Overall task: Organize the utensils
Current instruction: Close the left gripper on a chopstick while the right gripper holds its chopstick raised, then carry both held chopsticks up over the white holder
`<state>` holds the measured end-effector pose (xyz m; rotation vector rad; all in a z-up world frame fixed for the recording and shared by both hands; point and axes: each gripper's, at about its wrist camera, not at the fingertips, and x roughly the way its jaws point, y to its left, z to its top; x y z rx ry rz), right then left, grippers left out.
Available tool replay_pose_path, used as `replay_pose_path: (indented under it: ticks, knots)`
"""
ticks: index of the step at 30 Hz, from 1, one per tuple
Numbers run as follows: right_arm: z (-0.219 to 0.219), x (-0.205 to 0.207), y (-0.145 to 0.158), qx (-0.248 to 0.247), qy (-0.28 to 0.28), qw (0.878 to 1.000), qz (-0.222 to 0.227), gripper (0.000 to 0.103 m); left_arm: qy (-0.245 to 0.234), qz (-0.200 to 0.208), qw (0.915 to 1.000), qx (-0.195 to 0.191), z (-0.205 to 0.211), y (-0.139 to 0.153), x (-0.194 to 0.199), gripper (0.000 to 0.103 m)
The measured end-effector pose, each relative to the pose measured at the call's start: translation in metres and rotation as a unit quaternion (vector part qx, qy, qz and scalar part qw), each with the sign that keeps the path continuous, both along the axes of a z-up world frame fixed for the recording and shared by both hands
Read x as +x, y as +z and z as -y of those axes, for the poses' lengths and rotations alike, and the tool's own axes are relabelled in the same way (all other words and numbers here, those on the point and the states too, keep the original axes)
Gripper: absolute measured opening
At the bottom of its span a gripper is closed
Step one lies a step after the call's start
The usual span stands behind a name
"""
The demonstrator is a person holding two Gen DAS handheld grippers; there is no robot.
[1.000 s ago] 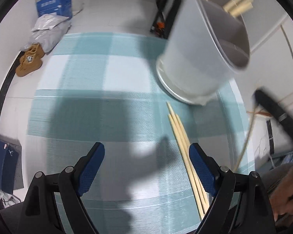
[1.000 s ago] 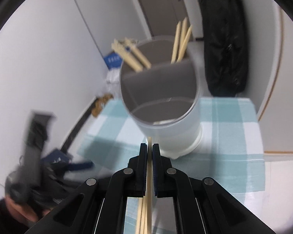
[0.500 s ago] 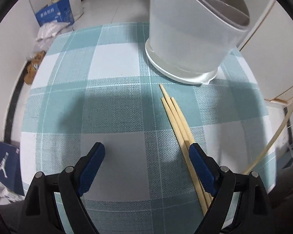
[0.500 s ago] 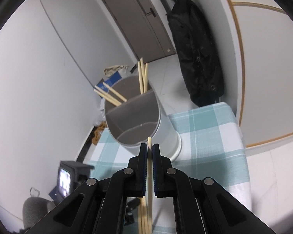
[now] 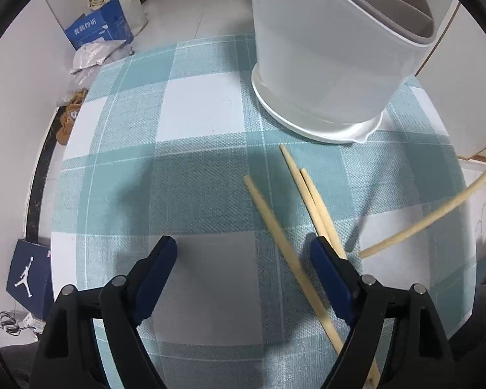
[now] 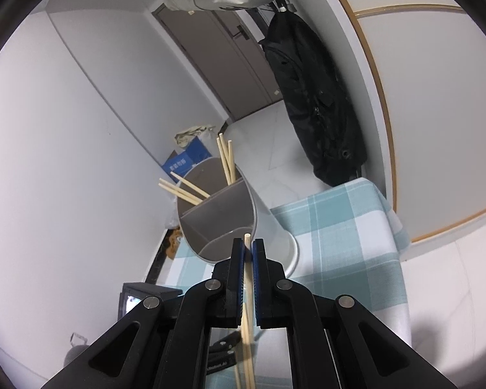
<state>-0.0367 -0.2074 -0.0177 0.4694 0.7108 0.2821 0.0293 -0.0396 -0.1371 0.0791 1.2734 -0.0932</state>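
My left gripper (image 5: 243, 256) is open and empty, low over the checked tablecloth (image 5: 129, 162). Three wooden chopsticks (image 5: 295, 207) lie on the cloth between and ahead of its fingers; one lies apart to the left, two lie together by the right finger (image 5: 330, 272). The white divided utensil holder (image 5: 324, 58) stands just beyond them. My right gripper (image 6: 248, 246) is shut on one chopstick (image 6: 248, 291), held in the air in front of the holder (image 6: 217, 227), which has several chopsticks (image 6: 225, 159) in its far compartments. The held chopstick also shows in the left wrist view (image 5: 437, 214).
The table edge curves at left (image 5: 56, 194) and right. On the floor lie a blue box (image 5: 97, 29), bags and brown shoes (image 5: 68, 120). A black bag (image 6: 311, 97) hangs on the wall by a door (image 6: 217, 58).
The left gripper has come lower and closer to the chopsticks, one of which has shifted apart to the left. The right gripper has risen and tilted up with its chopstick, farther from the holder.
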Motion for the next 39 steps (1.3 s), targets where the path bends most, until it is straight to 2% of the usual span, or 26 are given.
replay_pose_path:
  ticks: [2,6,8,9,12,14,16,21,26,34,39]
  knots:
    - [0.000,-0.001,0.000,0.000,0.001,1.000,-0.001,0.004,-0.001,-0.003,1.0000,0.001,0.001,0.000,0.002,0.079]
    - [-0.001,-0.002,-0.007,0.002,0.009,1.000,-0.019,0.004,0.010,-0.014,0.9998,-0.015,-0.004,0.001,0.011,0.065]
    - [0.001,-0.002,-0.007,0.002,0.008,1.000,-0.020,0.004,0.014,-0.014,0.9997,-0.015,-0.002,0.004,0.011,0.052]
    - [0.001,-0.003,-0.005,-0.001,0.006,1.000,-0.017,0.004,0.013,-0.015,0.9997,-0.016,-0.001,0.005,0.012,0.040]
    - [-0.001,-0.005,0.003,-0.013,0.012,1.000,0.001,0.004,0.005,-0.016,0.9997,-0.016,0.002,0.005,0.017,0.032]
    - [-0.004,-0.006,0.004,-0.020,0.016,1.000,0.004,0.004,0.013,-0.016,0.9996,-0.019,0.000,0.004,0.020,0.023]
    - [-0.006,-0.006,0.002,-0.025,0.018,1.000,0.001,0.004,0.017,-0.016,0.9995,-0.022,0.002,0.007,0.018,0.010]
    - [-0.004,-0.004,-0.002,-0.022,0.016,1.000,-0.006,0.004,0.037,-0.013,0.9985,-0.037,-0.006,0.005,0.023,0.003]
    - [-0.004,-0.003,-0.003,-0.023,0.013,1.000,-0.006,0.004,0.046,0.002,0.9975,-0.054,-0.010,0.009,0.025,0.001]
    - [-0.004,-0.001,-0.004,-0.030,0.012,0.999,-0.003,0.004,0.051,0.070,0.9915,-0.097,-0.016,0.040,0.016,0.001]
    - [-0.006,-0.001,-0.003,-0.029,0.013,0.999,0.001,0.004,0.036,0.136,0.9840,-0.109,-0.018,0.071,-0.001,0.001]
